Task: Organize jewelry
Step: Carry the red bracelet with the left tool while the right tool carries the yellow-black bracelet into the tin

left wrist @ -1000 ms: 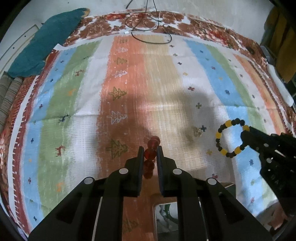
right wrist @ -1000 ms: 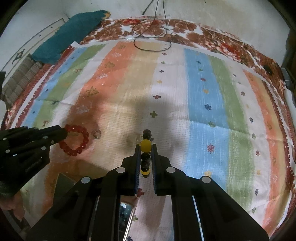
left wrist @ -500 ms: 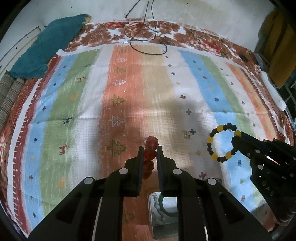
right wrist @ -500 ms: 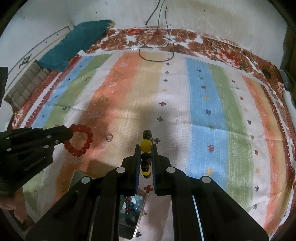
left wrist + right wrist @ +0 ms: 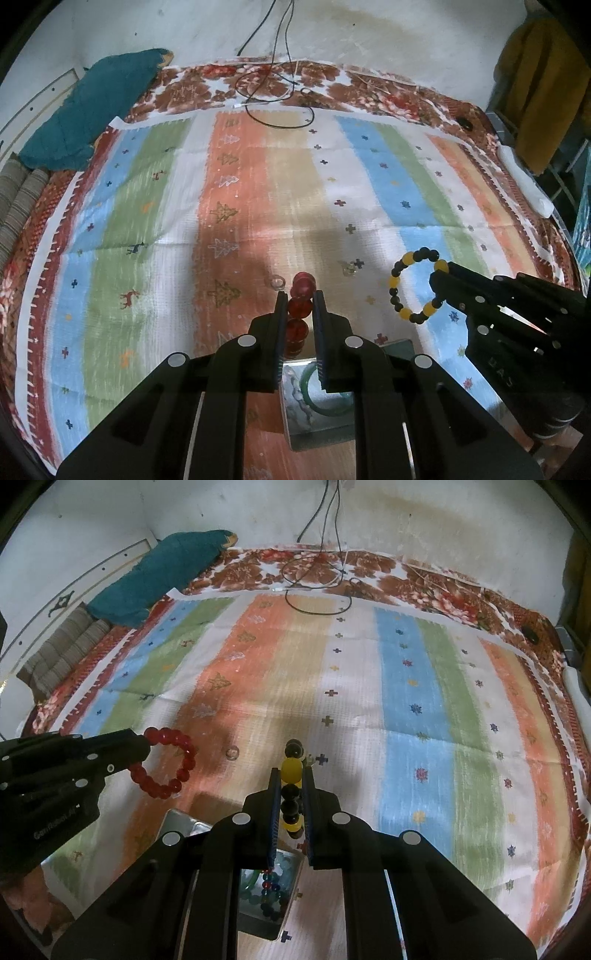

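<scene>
While both bracelets hang off the rug, we pinch the red bead bracelet (image 5: 300, 314) in the left gripper (image 5: 299, 295) and the black-and-yellow bead bracelet (image 5: 291, 786) in the right gripper (image 5: 291, 771), over the open jewelry box (image 5: 317, 402). Risk as we judge it: round beads could roll out of the narrow pinch, or a drop could miss the box and land near the small ring (image 5: 277, 283). "GenRobot.AI" is printed on the left gripper's body.

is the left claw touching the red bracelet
Touching. In the right wrist view the left claw pinches the red bracelet, which hangs off its tips.
</scene>
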Action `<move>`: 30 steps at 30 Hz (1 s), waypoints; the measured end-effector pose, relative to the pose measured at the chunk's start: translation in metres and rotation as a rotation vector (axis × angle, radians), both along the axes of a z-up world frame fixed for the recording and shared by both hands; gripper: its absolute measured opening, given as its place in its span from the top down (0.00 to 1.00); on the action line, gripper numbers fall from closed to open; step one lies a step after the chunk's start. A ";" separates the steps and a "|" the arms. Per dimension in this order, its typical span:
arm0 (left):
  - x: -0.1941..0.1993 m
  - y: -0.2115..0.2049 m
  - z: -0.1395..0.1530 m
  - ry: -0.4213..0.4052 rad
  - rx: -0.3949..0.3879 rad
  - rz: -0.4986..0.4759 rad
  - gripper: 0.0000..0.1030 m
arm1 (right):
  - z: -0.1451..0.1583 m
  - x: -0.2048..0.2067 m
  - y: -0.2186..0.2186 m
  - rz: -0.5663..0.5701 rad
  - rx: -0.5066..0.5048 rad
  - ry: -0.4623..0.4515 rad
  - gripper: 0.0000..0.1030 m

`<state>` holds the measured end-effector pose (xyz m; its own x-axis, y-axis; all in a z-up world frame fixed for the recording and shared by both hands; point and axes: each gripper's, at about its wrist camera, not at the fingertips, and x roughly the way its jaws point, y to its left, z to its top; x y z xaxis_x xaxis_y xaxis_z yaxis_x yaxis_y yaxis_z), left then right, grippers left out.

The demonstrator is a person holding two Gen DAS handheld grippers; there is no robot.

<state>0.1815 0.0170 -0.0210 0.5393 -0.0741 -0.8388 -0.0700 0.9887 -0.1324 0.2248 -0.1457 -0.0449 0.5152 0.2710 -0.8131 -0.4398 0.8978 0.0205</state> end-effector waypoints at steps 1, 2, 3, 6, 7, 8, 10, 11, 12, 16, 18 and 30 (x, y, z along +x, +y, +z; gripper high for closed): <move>-0.002 -0.001 0.001 -0.001 0.002 -0.004 0.88 | 0.001 -0.002 0.000 0.001 0.002 -0.002 0.88; -0.004 -0.002 0.000 -0.002 0.006 -0.008 0.88 | 0.001 -0.004 -0.001 0.002 0.003 -0.003 0.88; -0.005 -0.003 0.001 -0.003 0.007 -0.009 0.88 | 0.001 -0.005 -0.001 0.004 0.004 -0.003 0.88; -0.011 -0.006 0.001 -0.004 0.009 -0.017 0.88 | 0.002 -0.011 -0.001 0.007 0.007 -0.007 0.88; -0.012 -0.006 0.001 -0.007 0.012 -0.018 0.88 | 0.002 -0.013 -0.002 0.009 0.008 -0.008 0.88; -0.014 -0.007 0.001 -0.009 0.013 -0.020 0.88 | 0.002 -0.014 -0.002 0.010 0.007 -0.008 0.88; -0.018 -0.008 0.002 -0.011 0.009 -0.023 0.88 | 0.002 -0.018 -0.002 0.010 0.007 -0.007 0.88; -0.019 -0.009 0.002 -0.012 0.009 -0.027 0.88 | 0.002 -0.020 -0.002 0.011 0.008 -0.009 0.88; -0.021 -0.010 0.002 -0.014 0.010 -0.029 0.88 | 0.002 -0.019 -0.002 0.011 0.009 -0.009 0.88; -0.028 -0.011 0.005 -0.025 0.009 -0.034 0.88 | 0.004 -0.028 -0.004 0.016 0.018 -0.018 0.88; -0.032 -0.012 0.006 -0.028 0.009 -0.037 0.88 | 0.005 -0.034 -0.005 0.020 0.019 -0.023 0.88; -0.055 -0.020 0.011 -0.054 0.005 -0.056 0.88 | 0.006 -0.057 -0.010 0.032 0.019 -0.036 0.88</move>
